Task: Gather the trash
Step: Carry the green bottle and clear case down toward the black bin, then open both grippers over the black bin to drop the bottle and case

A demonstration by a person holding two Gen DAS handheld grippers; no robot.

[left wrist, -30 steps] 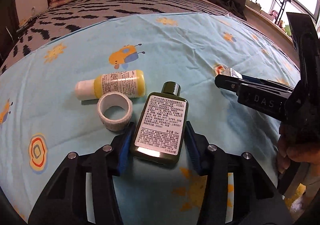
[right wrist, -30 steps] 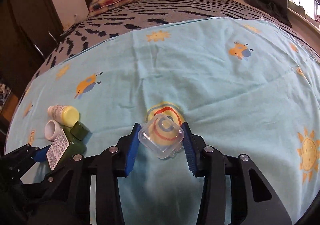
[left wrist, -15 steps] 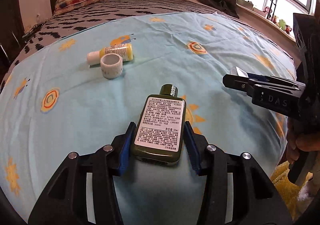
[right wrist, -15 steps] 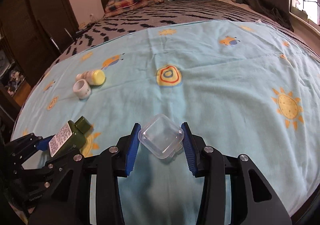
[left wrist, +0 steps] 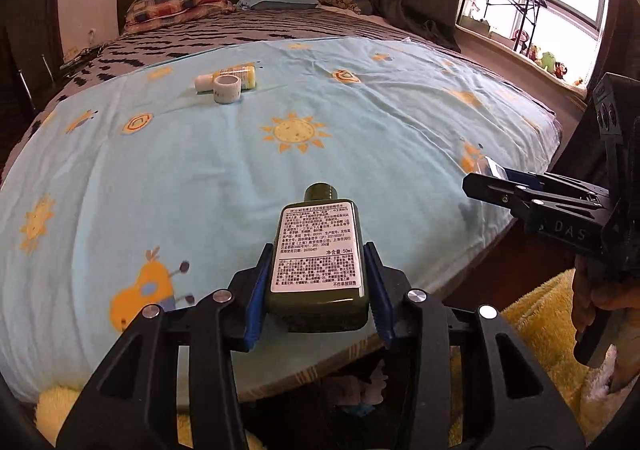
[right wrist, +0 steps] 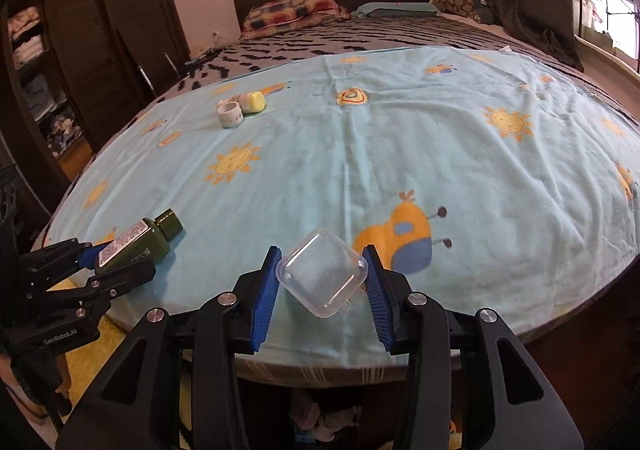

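Note:
My left gripper [left wrist: 318, 286] is shut on a dark green bottle [left wrist: 318, 254] with a white label, held above the foot edge of the bed. The same bottle [right wrist: 138, 238] shows at the left of the right wrist view. My right gripper [right wrist: 322, 286] is shut on a clear plastic box [right wrist: 322, 274], also held above the bed's foot edge. The right gripper [left wrist: 500, 186] appears at the right of the left wrist view. A yellow bottle [left wrist: 234, 75] and a white tape roll [left wrist: 226, 89] lie together far up the bed; both also show in the right wrist view, the bottle [right wrist: 253, 101] behind the roll [right wrist: 230, 115].
The light blue blanket [left wrist: 360, 138] with suns and bugs covers the bed. A yellow fluffy rug [left wrist: 536, 322] lies on the floor by the bed's foot. A dark wardrobe [right wrist: 80, 50] stands at the left, a window and rack [left wrist: 504, 2] at the right.
Both grippers have lifted their objects and pulled back from the middle of the bed to its foot edge. The yellow bottle and tape roll now lie far away.

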